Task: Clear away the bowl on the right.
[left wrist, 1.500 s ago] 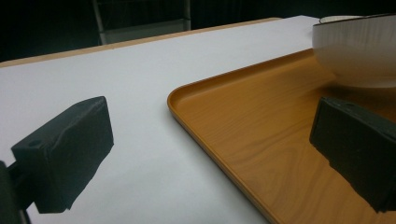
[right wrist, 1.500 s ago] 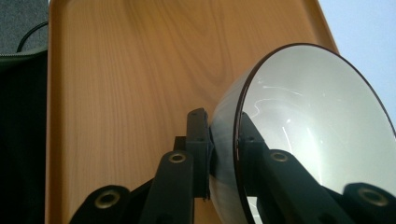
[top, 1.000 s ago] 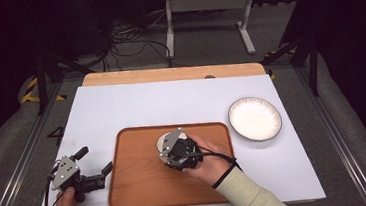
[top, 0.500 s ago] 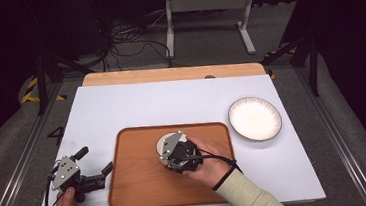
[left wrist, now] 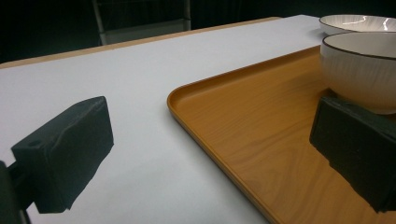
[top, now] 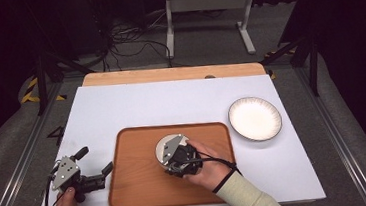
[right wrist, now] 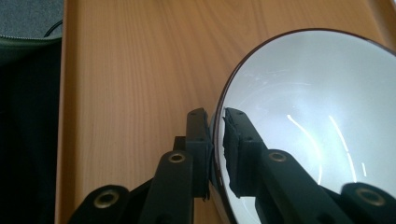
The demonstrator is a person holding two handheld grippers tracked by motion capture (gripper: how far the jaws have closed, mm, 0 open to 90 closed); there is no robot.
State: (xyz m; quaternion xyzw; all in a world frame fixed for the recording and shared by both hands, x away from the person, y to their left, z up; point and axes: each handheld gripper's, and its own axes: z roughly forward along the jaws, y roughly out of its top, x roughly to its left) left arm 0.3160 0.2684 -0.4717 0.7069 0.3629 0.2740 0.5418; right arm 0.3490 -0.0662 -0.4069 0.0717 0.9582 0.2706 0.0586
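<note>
White covers the table (top: 136,107), which stands in a dark room with cables and a metal frame across the upper part of the high view. On the table, low and centre, lies a wooden tray (top: 138,187), and a white plate (top: 255,118) with a dark rim sits well apart at the right.

At the tray's middle the right gripper (right wrist: 215,140) has its fingers (right wrist: 196,135) drawn nearly together, clamped on the rim of a white bowl (right wrist: 317,130): in the right gripper view one finger lies outside the wall and the other inside, with the rim pinched between them. That bowl takes up the right half of that view, over the tray's wood; whether its base rests on the tray I cannot quite tell from this angle.

Toward the lower left of the high view, the left gripper (top: 93,166) rests just off the tray's left edge with its fingers (left wrist: 65,154) wide apart and nothing between them. In the left gripper view, the bowl stands on the tray at the upper right, just behind the right-hand finger.
</note>
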